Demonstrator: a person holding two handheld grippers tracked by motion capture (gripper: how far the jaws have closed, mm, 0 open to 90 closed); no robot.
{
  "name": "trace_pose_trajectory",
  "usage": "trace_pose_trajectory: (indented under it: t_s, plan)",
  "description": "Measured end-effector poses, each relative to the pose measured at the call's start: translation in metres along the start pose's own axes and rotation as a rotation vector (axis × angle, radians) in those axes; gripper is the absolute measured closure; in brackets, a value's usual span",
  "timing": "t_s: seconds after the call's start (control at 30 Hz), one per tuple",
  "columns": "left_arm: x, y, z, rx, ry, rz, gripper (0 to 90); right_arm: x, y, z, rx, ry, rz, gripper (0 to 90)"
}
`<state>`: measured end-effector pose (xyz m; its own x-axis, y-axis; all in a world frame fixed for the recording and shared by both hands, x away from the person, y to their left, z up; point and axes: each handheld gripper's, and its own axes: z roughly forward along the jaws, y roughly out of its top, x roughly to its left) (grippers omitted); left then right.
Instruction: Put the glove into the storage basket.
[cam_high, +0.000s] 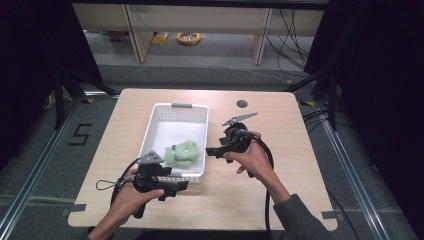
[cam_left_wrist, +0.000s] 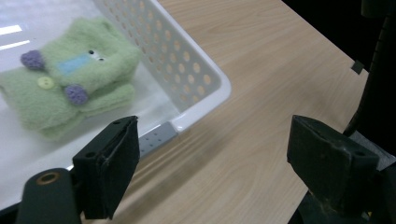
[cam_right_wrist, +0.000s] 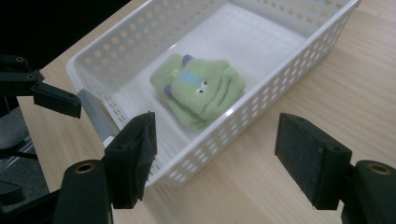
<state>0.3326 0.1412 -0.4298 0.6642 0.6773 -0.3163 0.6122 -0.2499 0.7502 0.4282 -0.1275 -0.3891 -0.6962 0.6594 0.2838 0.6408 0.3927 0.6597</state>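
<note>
A fuzzy green plush (cam_high: 182, 152) with small eyes, a blue patch and purple knobs lies in the near end of a white perforated basket (cam_high: 181, 106). My left gripper (cam_high: 175, 189) sits at the basket's near edge, open. Its own view has the jaws wide apart over bare wood (cam_left_wrist: 229, 154), beside the basket's corner (cam_left_wrist: 205, 70), with the plush (cam_left_wrist: 70, 88) inside at the left. My right gripper (cam_high: 210, 151) hovers just right of the basket, open. From there its spread jaws (cam_right_wrist: 224, 154) frame the basket wall (cam_right_wrist: 261, 98) and the plush (cam_right_wrist: 198, 91). Nothing sits between either pair of jaws.
The basket stands a little left of centre on a light wooden table (cam_high: 280, 165). A dark round cable hole (cam_high: 242, 104) marks the far right of the tabletop. Beyond the table are grey floor, cables and a yellow coil (cam_high: 188, 37).
</note>
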Motion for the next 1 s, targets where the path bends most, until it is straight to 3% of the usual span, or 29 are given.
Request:
trace_pose_trajectory:
  t_s: [0.1,0.27,0.4,0.5,0.53,0.7,0.8,0.9,1.0]
  plan:
    - [-0.003,-0.001,0.0,-0.005,-0.006,0.003,16.1,-0.005,-0.006,-0.005,-0.021,-0.004,-0.032,30.1]
    - [-0.009,-0.003,0.001,-0.019,0.004,0.026,16.1,-0.008,-0.017,-0.015,-0.057,0.004,-0.005,29.9]
    - [-0.01,-0.005,0.002,-0.026,-0.004,0.026,16.1,-0.011,-0.027,-0.021,-0.071,-0.017,-0.017,29.7]
    - [-0.011,-0.008,0.002,-0.024,0.002,0.031,16.1,-0.01,-0.036,-0.025,-0.084,0.018,0.017,29.4]
    - [-0.011,-0.009,0.002,-0.021,-0.003,0.029,16.1,-0.011,-0.039,-0.025,-0.106,0.022,0.001,29.4]
    - [-0.013,-0.011,0.002,-0.032,0.004,0.04,16.1,-0.015,-0.05,-0.03,-0.107,0.007,0.0,29.4]
    - [-0.014,-0.014,0.003,-0.027,-0.014,0.039,16.1,-0.019,-0.062,-0.033,-0.108,0.07,0.052,29.2]
    - [-0.015,-0.016,0.006,-0.018,-0.008,0.038,16.1,-0.021,-0.069,-0.036,-0.111,0.05,0.027,28.9]
    - [-0.016,-0.018,0.008,-0.012,-0.011,0.035,16.2,-0.019,-0.075,-0.038,-0.099,0.057,0.035,28.3]
